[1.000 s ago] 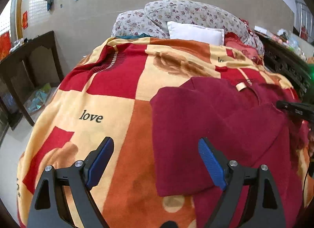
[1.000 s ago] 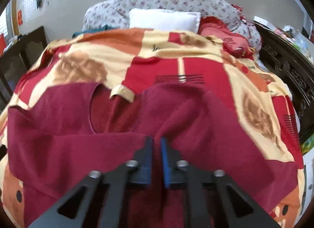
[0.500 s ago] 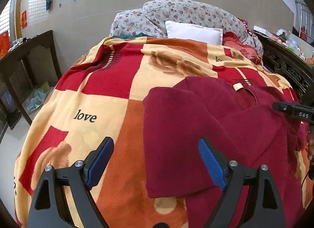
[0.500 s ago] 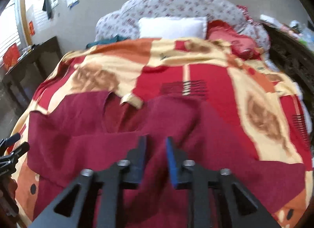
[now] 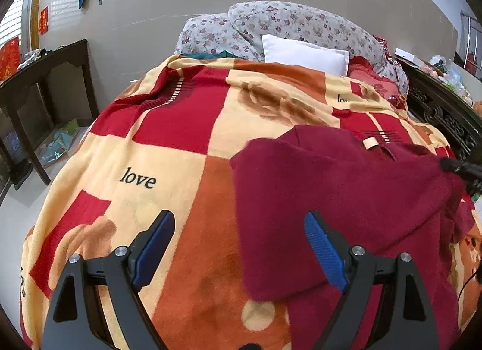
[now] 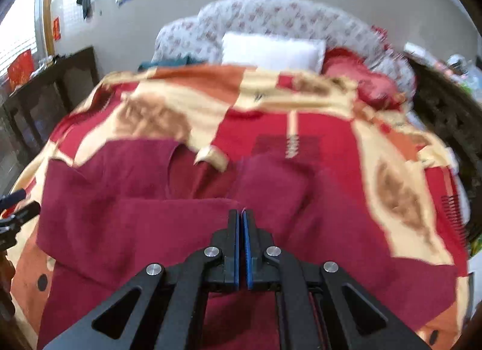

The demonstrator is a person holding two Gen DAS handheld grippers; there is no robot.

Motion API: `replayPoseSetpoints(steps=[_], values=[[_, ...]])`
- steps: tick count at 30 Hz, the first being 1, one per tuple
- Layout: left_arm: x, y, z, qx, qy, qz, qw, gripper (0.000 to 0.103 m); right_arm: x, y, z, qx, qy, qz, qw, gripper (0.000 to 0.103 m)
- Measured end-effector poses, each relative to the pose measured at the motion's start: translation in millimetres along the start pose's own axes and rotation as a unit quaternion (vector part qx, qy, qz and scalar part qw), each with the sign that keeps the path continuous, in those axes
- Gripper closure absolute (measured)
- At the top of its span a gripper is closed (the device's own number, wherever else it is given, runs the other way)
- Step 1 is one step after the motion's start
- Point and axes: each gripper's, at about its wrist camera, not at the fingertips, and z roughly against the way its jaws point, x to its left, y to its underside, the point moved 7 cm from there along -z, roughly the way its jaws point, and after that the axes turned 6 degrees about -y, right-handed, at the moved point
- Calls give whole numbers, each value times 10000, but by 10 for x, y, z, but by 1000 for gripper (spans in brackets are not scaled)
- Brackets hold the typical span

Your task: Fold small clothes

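A dark red garment (image 5: 346, 193) lies on the patterned blanket (image 5: 180, 127) of a bed, one side folded over its middle. My left gripper (image 5: 238, 217) hangs open above the garment's left edge, and its blue pads touch nothing. In the right wrist view the garment (image 6: 135, 223) fills the foreground. My right gripper (image 6: 241, 212) is shut on the edge of the folded flap. The left wrist view has that gripper (image 5: 452, 166) at the far right, with the cloth drawn up to its tips. My left gripper (image 6: 15, 205) peeks in at the right wrist view's left edge.
A white pillow (image 5: 304, 54) and flowered bedding (image 5: 286, 24) lie at the head of the bed against the wall. A dark wooden table (image 5: 45, 78) stands on the left. A carved dark bed frame (image 5: 446, 115) runs along the right side.
The right gripper's jaws parted a little, then shut on the flap's edge as it rose slightly. The cloth is now drawn up toward its tips. The left gripper stayed open and still.
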Motion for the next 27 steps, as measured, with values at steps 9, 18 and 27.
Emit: replayPoseSetpoints(steps=[9,18,27], values=[[-298,65,-255,216,-91,-222,9995,16,-654,195,38,338,801,-557,9947,100],[-392,134,-591,424,-424,-481,9970,16,-736,224,227,84,482,-892,9948,68],[-386,227,-593,595,-302,-488,9966,16,-454,494,-281,705,399,-647,9946,68]])
